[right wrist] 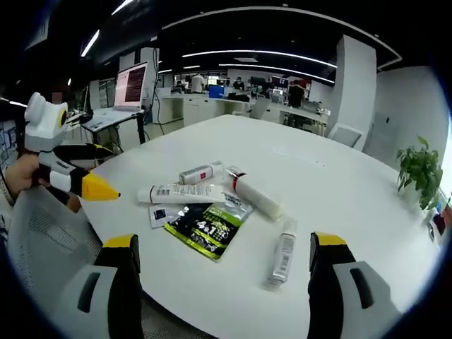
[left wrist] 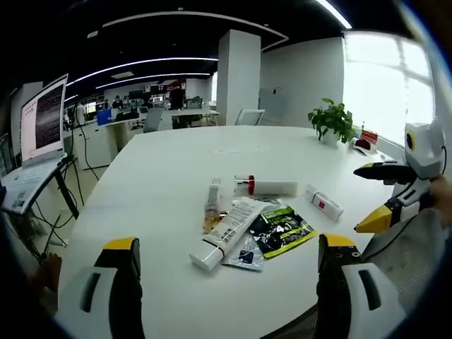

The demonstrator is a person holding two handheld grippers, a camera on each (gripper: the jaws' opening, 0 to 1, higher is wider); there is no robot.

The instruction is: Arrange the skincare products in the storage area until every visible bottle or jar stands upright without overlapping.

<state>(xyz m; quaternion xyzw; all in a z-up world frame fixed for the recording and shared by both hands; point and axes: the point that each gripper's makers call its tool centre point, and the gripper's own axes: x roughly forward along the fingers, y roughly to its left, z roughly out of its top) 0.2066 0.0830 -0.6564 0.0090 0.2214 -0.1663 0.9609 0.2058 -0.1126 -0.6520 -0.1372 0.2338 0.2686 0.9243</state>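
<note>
I hold both the left gripper [left wrist: 229, 265] and right gripper [right wrist: 219, 261] spread, empty. The long white plastic tube [left wrist: 227, 234] lies beside the green foil sachet [left wrist: 280, 230] on the white tabletop [left wrist: 162, 176]; light, soft, slippery: grasp near its cap.

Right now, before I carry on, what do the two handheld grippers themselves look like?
Both match. The left gripper and right gripper each have two broad white jaws with dark inner faces, a dark slot and yellow tips. Seen from the opposite view, each has a white body with pointed yellow-and-black beak-like jaws. A hand holds the left one; no sleeve or cable is clear.
</note>
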